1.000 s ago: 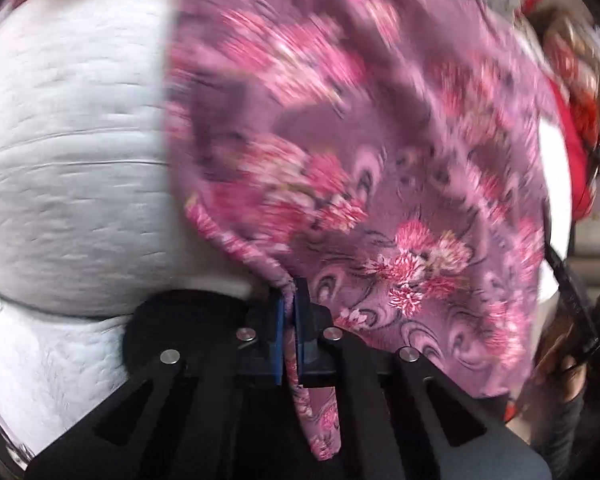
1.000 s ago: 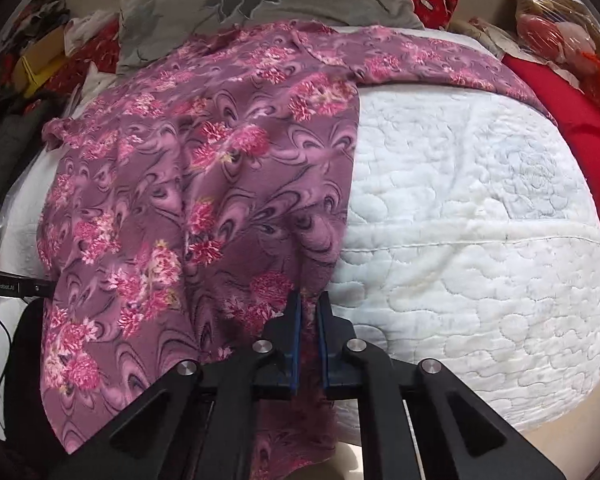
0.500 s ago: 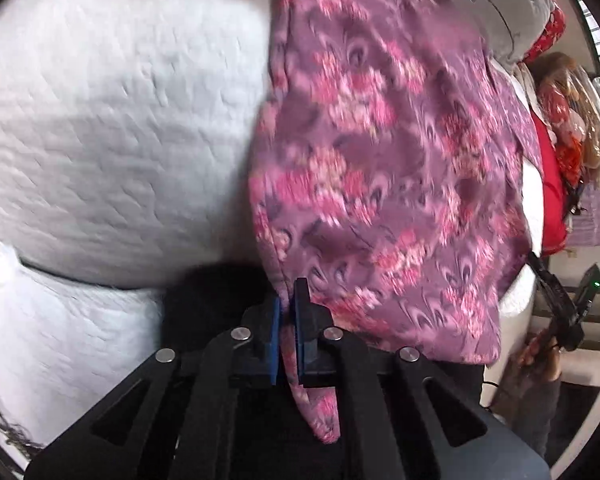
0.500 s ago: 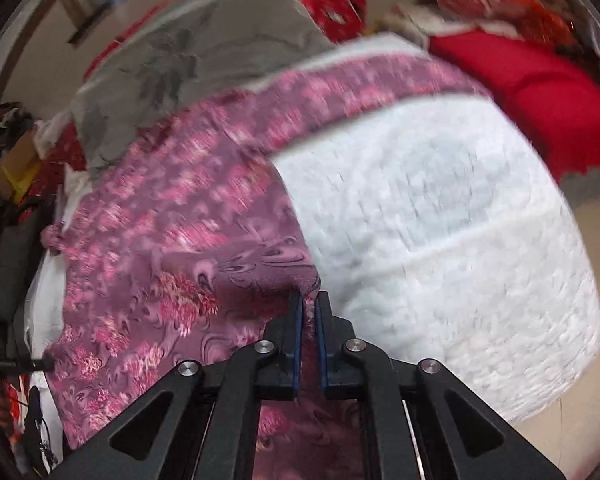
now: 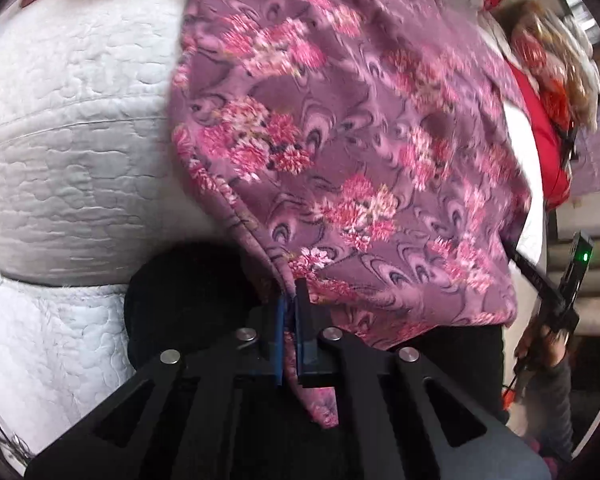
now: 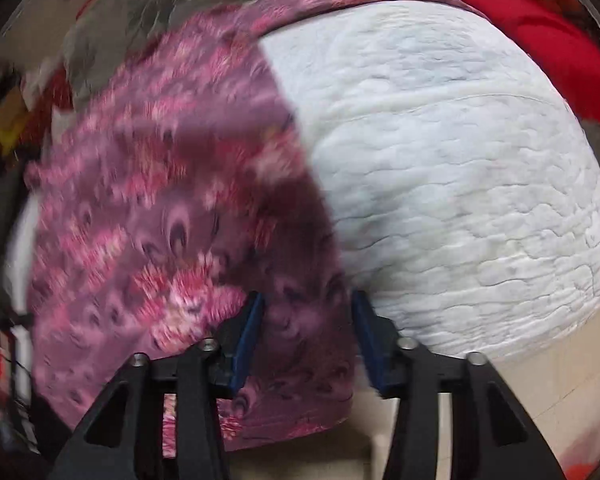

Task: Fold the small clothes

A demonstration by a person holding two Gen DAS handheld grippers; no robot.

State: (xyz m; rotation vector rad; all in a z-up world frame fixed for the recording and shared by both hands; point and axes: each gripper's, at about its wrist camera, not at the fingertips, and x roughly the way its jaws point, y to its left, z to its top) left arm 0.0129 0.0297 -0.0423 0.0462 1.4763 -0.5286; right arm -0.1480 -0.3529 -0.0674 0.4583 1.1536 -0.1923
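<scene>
A: Left gripper (image 5: pixel 288 312)?
B: Blue pads pinched onto a hem of the purple floral-print fabric garment (image 5: pixel 352 152); a loose end hangs below them.

A: Right gripper (image 6: pixel 308 320)?
B: Jaws spread wide, garment (image 6: pixel 172 216) lying between them, probably not gripped; the frame is blurred.

A: Garment location?
B: Draped over one side of the white quilted mattress (image 6: pixel 452 168), its lower edge hanging past the mattress edge.
</scene>
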